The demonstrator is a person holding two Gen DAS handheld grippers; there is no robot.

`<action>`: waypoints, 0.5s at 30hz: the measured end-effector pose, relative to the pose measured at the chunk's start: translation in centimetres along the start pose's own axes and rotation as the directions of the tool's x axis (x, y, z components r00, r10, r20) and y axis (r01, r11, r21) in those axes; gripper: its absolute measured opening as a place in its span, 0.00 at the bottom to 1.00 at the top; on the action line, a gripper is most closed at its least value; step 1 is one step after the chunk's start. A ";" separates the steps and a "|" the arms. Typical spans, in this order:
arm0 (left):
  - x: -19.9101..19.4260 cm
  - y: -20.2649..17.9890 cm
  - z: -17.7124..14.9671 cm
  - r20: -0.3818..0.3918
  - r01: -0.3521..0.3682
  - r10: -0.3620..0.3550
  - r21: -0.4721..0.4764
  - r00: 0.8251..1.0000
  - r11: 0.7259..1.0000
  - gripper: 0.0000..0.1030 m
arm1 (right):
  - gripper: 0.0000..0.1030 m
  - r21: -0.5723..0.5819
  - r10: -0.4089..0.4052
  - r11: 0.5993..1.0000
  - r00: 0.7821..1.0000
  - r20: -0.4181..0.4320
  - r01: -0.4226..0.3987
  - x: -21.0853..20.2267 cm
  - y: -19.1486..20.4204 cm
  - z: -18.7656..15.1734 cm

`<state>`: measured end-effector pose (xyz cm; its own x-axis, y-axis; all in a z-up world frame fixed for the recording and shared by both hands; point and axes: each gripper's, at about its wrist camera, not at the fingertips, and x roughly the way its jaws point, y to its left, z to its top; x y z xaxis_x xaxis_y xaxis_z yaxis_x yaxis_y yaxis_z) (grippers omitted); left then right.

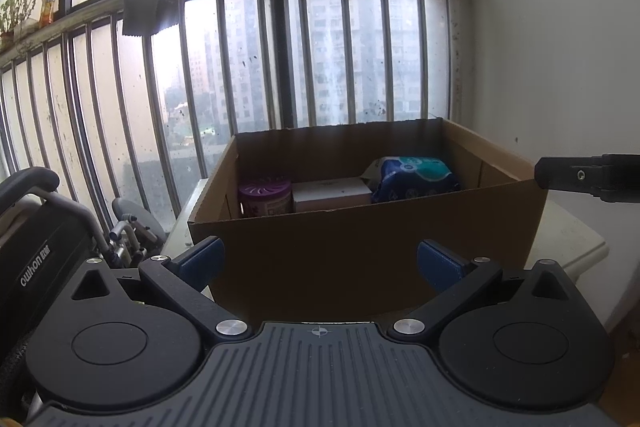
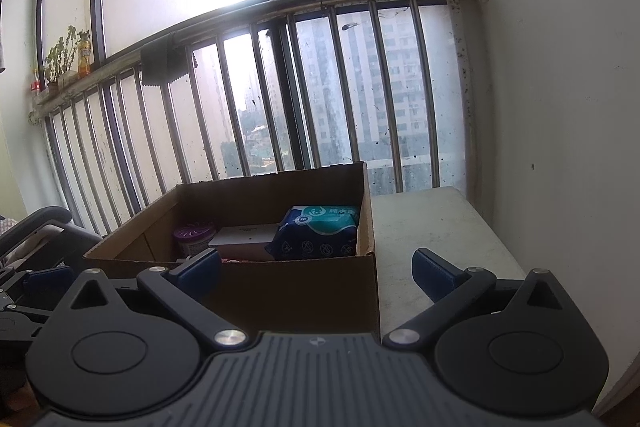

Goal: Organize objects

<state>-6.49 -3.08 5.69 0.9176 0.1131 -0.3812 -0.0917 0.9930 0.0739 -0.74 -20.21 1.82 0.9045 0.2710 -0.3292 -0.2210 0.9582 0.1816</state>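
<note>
Barred balcony windows (image 1: 256,59) fill the background; before them an open cardboard box (image 1: 360,247) sits on a pale table (image 2: 440,235); inside, along its far wall, lie a blue-and-teal soft pack (image 2: 318,233), a white carton (image 2: 244,237) and a purple-lidded jar (image 2: 195,233); left gripper (image 1: 320,261) and right gripper (image 2: 316,267) both gape wide, holding nothing.

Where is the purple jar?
In both views the purple jar stands inside the cardboard box, at its left end, right beside the white box, below the window railing.
</note>
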 end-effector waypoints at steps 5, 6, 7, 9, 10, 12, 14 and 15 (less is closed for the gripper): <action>0.0 -0.1 0.1 -0.001 -0.010 0.010 -0.003 1.000 1.000 1.00 | 1.00 0.014 0.009 1.000 1.000 0.005 -0.010 -0.1 -0.1 -0.2; 0.0 -0.1 0.1 0.000 -0.009 0.009 -0.001 1.000 1.000 1.00 | 1.00 0.016 0.014 1.000 1.000 0.007 -0.014 -0.1 -0.1 -0.2; 0.0 -0.1 0.0 -0.001 -0.010 0.010 -0.002 1.000 1.000 1.00 | 1.00 0.017 0.018 1.000 1.000 0.008 -0.019 -0.2 -0.1 -0.2; 0.0 0.0 0.0 -0.005 -0.005 0.005 -0.005 1.000 1.000 1.00 | 1.00 0.015 0.019 1.000 1.000 0.013 -0.019 -0.3 -0.1 -0.2; 0.0 0.0 0.0 -0.005 -0.003 0.003 -0.009 1.000 1.000 1.00 | 1.00 0.012 0.018 1.000 1.000 0.014 -0.018 -0.4 0.0 -0.2; -0.1 -0.2 0.0 -0.006 -0.010 0.010 -0.010 1.000 1.000 1.00 | 1.00 0.008 0.015 1.000 1.000 0.013 -0.016 -0.4 0.1 -0.1; -0.2 -0.4 0.0 -0.003 -0.002 0.002 -0.004 1.000 1.000 1.00 | 1.00 0.006 0.015 1.000 1.000 0.019 -0.015 -0.5 0.2 -0.1; -0.2 -0.5 0.0 -0.002 0.004 -0.004 -0.005 1.000 1.000 1.00 | 1.00 0.007 0.018 1.000 1.000 0.020 -0.019 -0.5 0.3 0.0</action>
<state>-6.63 -3.60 5.68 0.9172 0.1089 -0.3833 -0.0897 0.9937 0.0676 -1.28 -20.11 2.05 0.9073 0.2868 -0.3075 -0.2352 0.9524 0.1941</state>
